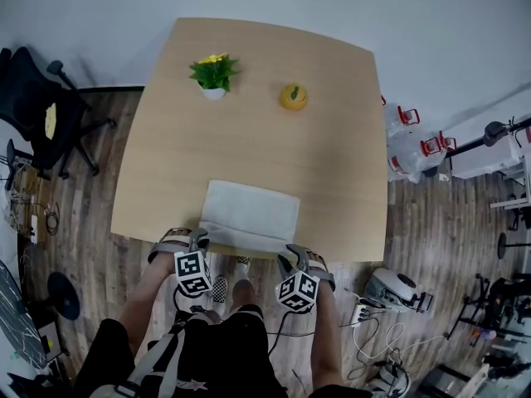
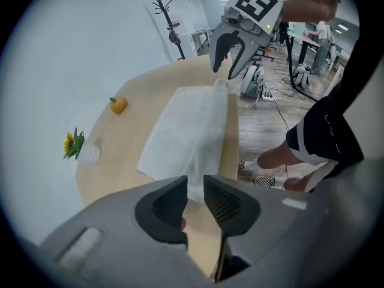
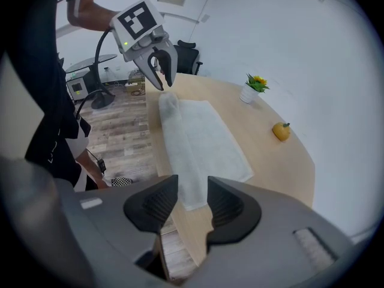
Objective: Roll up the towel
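Observation:
A white towel (image 1: pixel 250 209) lies flat on the wooden table (image 1: pixel 265 139) at its near edge, with the near side turned over into a low roll (image 1: pixel 246 240). My left gripper (image 1: pixel 202 239) hovers just above the roll's left end, and my right gripper (image 1: pixel 292 257) is above its right end. Both are open with nothing between their jaws. In the left gripper view the towel (image 2: pixel 186 131) stretches away beyond my jaws (image 2: pixel 193 198) toward the right gripper (image 2: pixel 231 56). In the right gripper view the towel (image 3: pixel 201 143) runs toward the left gripper (image 3: pixel 158 65).
A small potted plant with yellow flowers (image 1: pixel 214 74) and a yellow fruit (image 1: pixel 293 97) stand at the table's far side. A black office chair (image 1: pixel 40 110) is at the left. Equipment and cables (image 1: pixel 390 293) lie on the floor at the right. My legs and shoes are below the near edge.

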### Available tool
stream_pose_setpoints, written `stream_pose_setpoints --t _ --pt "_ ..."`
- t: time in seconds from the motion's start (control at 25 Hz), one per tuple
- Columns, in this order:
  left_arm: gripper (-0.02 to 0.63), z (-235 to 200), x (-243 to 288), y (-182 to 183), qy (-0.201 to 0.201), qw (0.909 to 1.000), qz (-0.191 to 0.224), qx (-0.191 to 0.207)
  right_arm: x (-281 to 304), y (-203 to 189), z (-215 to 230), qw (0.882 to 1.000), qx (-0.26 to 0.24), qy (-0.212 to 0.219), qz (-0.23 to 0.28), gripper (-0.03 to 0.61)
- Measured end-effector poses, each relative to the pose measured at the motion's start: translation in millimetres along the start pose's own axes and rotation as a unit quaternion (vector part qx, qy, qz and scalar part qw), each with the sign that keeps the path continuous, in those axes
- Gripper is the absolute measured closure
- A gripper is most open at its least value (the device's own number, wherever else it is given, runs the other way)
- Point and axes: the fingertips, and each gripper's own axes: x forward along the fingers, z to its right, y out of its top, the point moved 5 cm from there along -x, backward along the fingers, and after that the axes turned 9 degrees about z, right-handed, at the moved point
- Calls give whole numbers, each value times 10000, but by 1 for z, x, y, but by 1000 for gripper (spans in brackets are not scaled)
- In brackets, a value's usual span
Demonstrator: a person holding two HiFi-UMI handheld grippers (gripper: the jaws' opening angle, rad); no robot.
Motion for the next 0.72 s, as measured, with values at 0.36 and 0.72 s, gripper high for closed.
stream_pose_setpoints --t 0.36,0.72 --pt "515 14 18 -2 -299 9995 -58 101 11 -11 -14 9998 61 174 -102 423" --pt "515 20 42 0 -533 9981 -110 275 28 -22 -17 9992 109 351 -180 431"
